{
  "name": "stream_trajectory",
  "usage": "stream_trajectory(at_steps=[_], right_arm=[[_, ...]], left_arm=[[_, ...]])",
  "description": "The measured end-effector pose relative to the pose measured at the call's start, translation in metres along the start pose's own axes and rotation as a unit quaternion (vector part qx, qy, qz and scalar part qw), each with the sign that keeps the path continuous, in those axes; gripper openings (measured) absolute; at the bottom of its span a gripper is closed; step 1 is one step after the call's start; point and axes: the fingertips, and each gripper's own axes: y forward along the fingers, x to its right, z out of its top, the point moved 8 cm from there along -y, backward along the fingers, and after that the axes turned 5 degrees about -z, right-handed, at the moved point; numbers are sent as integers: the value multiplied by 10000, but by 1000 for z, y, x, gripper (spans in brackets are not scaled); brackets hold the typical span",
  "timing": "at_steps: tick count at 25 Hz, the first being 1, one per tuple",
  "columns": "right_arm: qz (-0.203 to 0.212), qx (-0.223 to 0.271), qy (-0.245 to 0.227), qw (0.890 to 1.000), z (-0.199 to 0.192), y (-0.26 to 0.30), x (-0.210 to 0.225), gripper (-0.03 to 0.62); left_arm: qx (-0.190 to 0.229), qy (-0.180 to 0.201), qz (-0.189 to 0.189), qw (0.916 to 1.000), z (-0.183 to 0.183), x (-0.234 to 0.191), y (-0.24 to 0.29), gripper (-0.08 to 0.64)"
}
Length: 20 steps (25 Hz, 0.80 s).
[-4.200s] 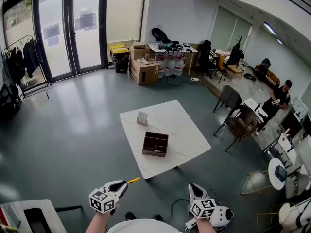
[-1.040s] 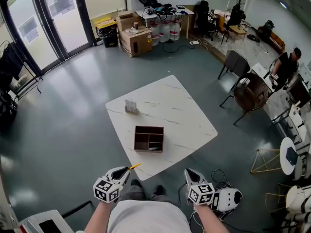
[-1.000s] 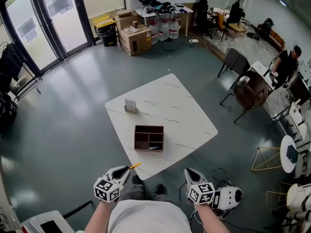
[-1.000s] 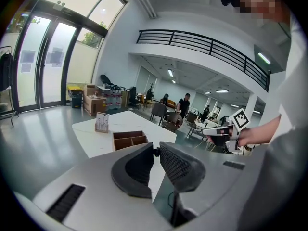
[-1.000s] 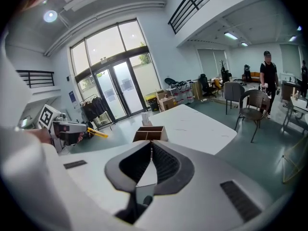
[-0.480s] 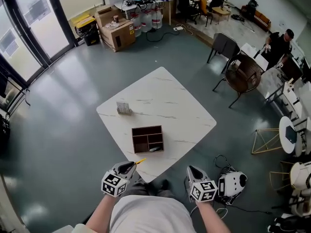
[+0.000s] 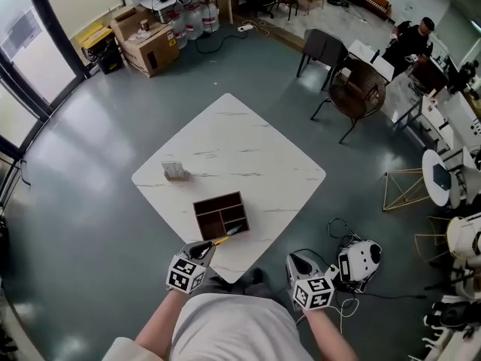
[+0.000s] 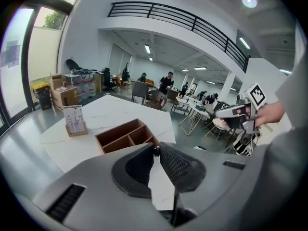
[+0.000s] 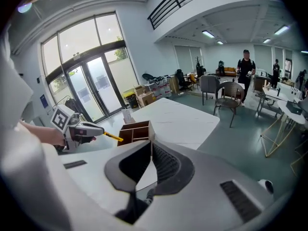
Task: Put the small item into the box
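A brown wooden box (image 7: pixel 222 215) with compartments stands near the closest corner of the white marble table (image 7: pixel 248 149). A small pale item (image 7: pixel 235 231) lies in its near compartment. My left gripper (image 7: pixel 204 248) is shut on a thin yellow stick (image 7: pixel 220 239), whose tip reaches the box's near edge. The right gripper view shows that stick (image 9: pixel 111 136) pointing at the box (image 9: pixel 134 131). My right gripper (image 7: pixel 295 258) hangs off the table's near right edge, shut and empty. The left gripper view has the box (image 8: pixel 126 136) just beyond the shut jaws.
A small card holder (image 7: pixel 174 171) stands on the table left of the box. On the floor by my right gripper lie a white helmet-like object (image 7: pixel 359 258) and cables. Chairs (image 7: pixel 353 89) stand beyond the table's right corner, cardboard boxes (image 7: pixel 146 47) far left.
The table and box have come closer as the view advanced. My left gripper with the yellow stick moved from off the table up to the box's near edge. Both grippers stayed shut.
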Motion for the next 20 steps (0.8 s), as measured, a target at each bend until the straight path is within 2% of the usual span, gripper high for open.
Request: stream_trajectory(at_steps=[3,7,12,20], right_arm=[[-127,-44,96,9999,0,0,0,29],[-219,-118,178,9995,0,7,-3,29],[-329,-190,248,9990,-2,9,-9,29],[-579,-329,546,9963,-12,12,-3,29]], left_arm=[[-208,178,-49,9996,4,-7,17,51],[-617,699,32,9956,10,-13,38,51],[-906,947,-61,9914,14,-19,64,51],[-1661,1862,9,9684,12,-27,101,51]])
